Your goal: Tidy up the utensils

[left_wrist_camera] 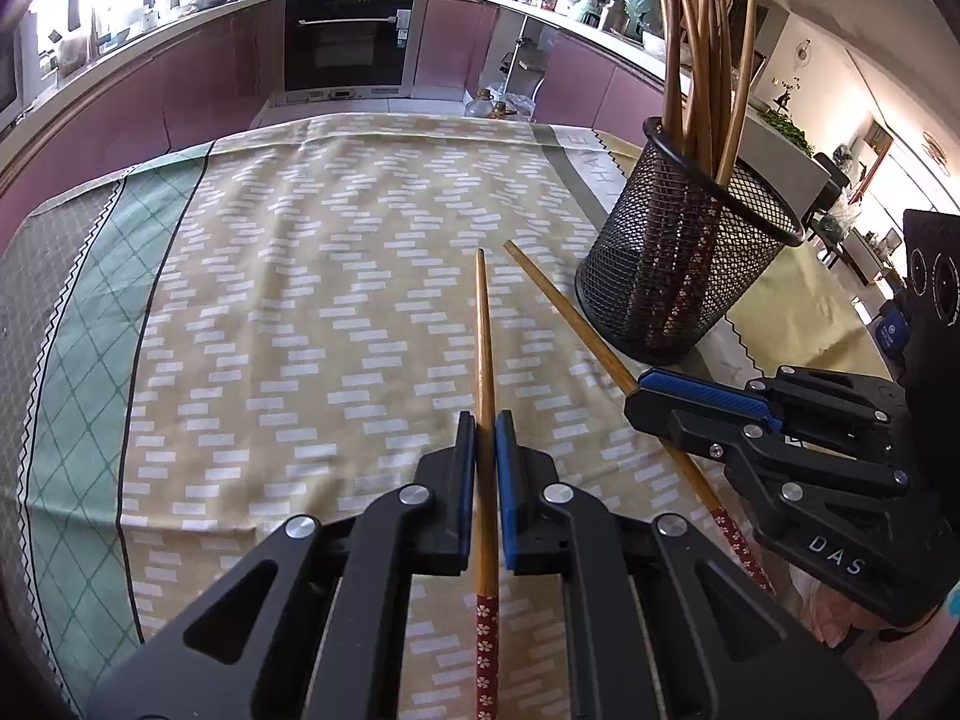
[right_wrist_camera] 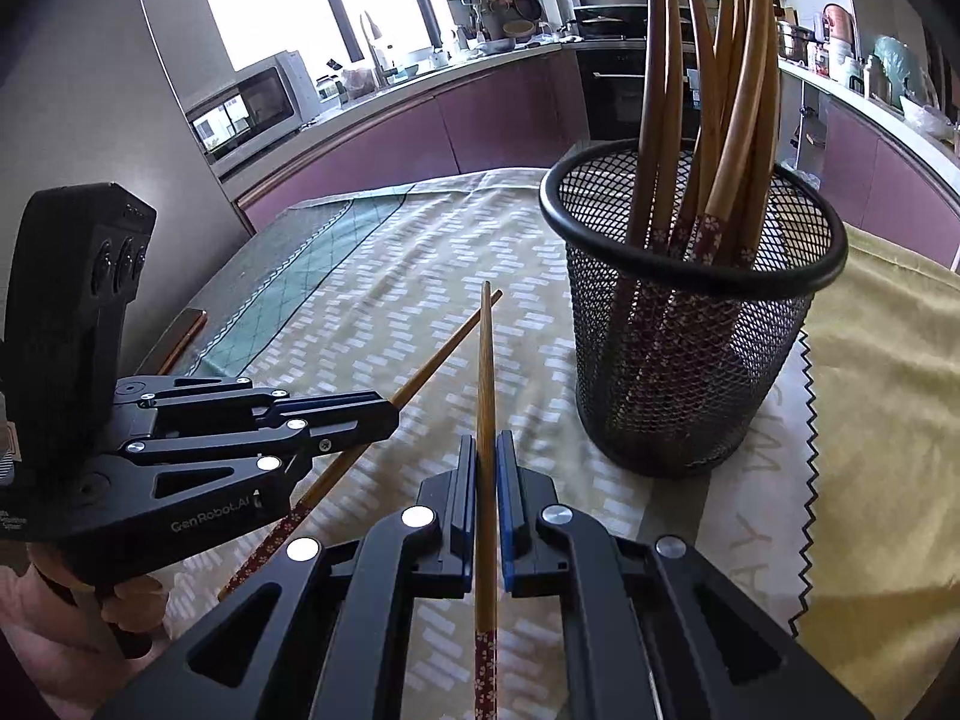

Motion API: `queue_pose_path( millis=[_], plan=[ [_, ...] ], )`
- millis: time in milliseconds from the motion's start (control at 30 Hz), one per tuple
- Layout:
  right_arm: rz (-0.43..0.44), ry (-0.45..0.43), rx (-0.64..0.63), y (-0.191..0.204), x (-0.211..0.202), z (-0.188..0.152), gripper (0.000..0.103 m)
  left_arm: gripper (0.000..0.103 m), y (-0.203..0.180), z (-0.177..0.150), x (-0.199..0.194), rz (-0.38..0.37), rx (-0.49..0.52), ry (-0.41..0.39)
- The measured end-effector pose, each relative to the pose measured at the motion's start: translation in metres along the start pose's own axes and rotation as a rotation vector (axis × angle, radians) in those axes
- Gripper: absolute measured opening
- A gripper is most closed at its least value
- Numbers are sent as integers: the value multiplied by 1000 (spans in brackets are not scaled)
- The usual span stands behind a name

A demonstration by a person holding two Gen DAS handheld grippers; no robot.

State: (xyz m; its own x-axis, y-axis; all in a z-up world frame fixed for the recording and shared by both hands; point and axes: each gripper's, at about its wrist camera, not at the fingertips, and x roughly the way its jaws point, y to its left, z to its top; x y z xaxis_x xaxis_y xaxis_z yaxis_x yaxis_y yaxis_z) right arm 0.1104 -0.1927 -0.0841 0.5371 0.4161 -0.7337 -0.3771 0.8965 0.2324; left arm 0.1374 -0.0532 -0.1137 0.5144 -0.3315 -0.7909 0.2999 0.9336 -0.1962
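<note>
Pinching one chopstick point(left_wrist_camera: 485, 360) each, both grippers (left gripper point(left_wrist_camera: 486, 438), right gripper point(right_wrist_camera: 487, 462)) aim tips forward, probably bound for the mesh holder point(right_wrist_camera: 690, 360).

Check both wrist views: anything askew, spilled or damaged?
Nothing spilled or damaged. The mesh holder stands upright with its chopsticks splayed. The left gripper and the right gripper each clamp one chopstick, and these cross at the tips.

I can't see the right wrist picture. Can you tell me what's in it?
The right gripper pinches a wooden chopstick with a red flowered end. The left gripper holds another chopstick beside it, above a patterned yellow tablecloth. A black mesh cup full of chopsticks stands nearby.
</note>
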Motion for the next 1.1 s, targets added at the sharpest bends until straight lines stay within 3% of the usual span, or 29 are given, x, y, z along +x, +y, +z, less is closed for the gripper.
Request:
queue_pose_path(
  millis=[1100],
  plan=[
    [86, -171, -19, 13, -57, 13, 6, 8, -15, 2, -79, -116, 8, -155]
  ],
)
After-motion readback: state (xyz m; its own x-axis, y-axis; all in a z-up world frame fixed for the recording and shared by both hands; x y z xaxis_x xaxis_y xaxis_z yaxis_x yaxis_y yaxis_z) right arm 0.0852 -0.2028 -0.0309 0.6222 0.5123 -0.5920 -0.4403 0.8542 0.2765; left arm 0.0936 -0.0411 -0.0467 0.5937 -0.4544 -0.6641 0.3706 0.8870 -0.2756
